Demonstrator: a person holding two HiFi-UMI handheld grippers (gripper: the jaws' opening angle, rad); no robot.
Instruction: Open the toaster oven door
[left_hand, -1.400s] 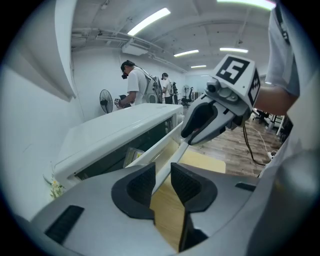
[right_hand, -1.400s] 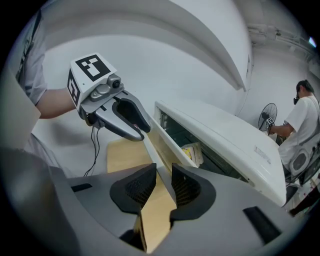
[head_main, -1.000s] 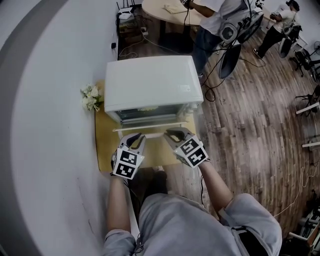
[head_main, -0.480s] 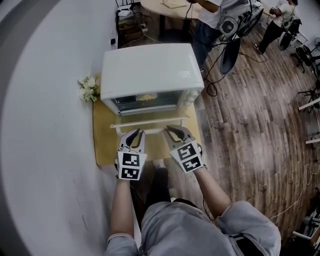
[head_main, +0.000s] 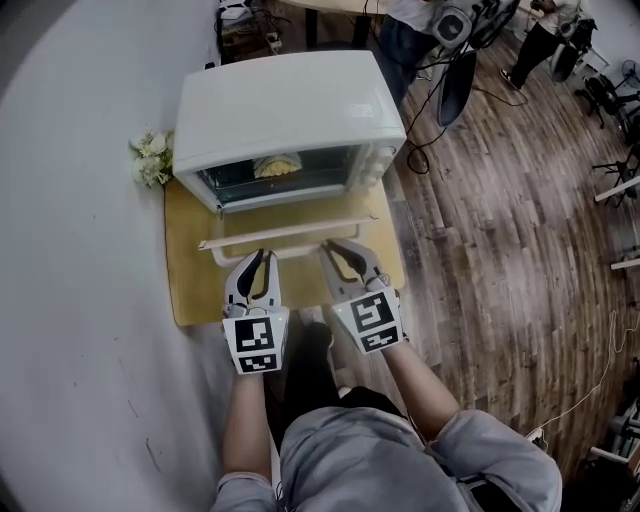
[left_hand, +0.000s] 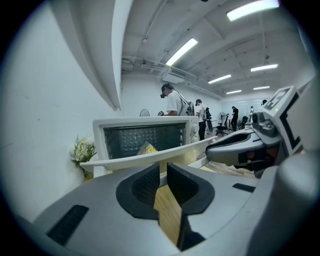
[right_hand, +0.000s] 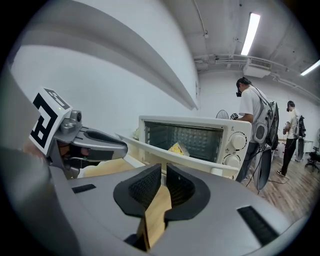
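The white toaster oven (head_main: 290, 105) stands on a wooden board (head_main: 185, 270). Its door hangs open toward me, and the pale handle bar (head_main: 290, 232) lies along its front edge. A yellow item (head_main: 275, 165) shows inside. My left gripper (head_main: 258, 256) sits just short of the handle, its jaws closing to a narrow gap with nothing between them. My right gripper (head_main: 337, 247) is beside it, also just short of the handle, with a slim gap and nothing held. The left gripper view shows the handle (left_hand: 150, 156) ahead of the pads. The right gripper view shows the open oven (right_hand: 190, 135).
A small bunch of white flowers (head_main: 150, 158) sits at the oven's left against the white wall. Wooden floor (head_main: 500, 250) lies to the right, with cables and standing people (head_main: 400, 20) behind the oven. The board's front edge is close to my knees.
The door has swung further down and the oven's inside shows more. Both grippers have drawn back toward me, off the handle.
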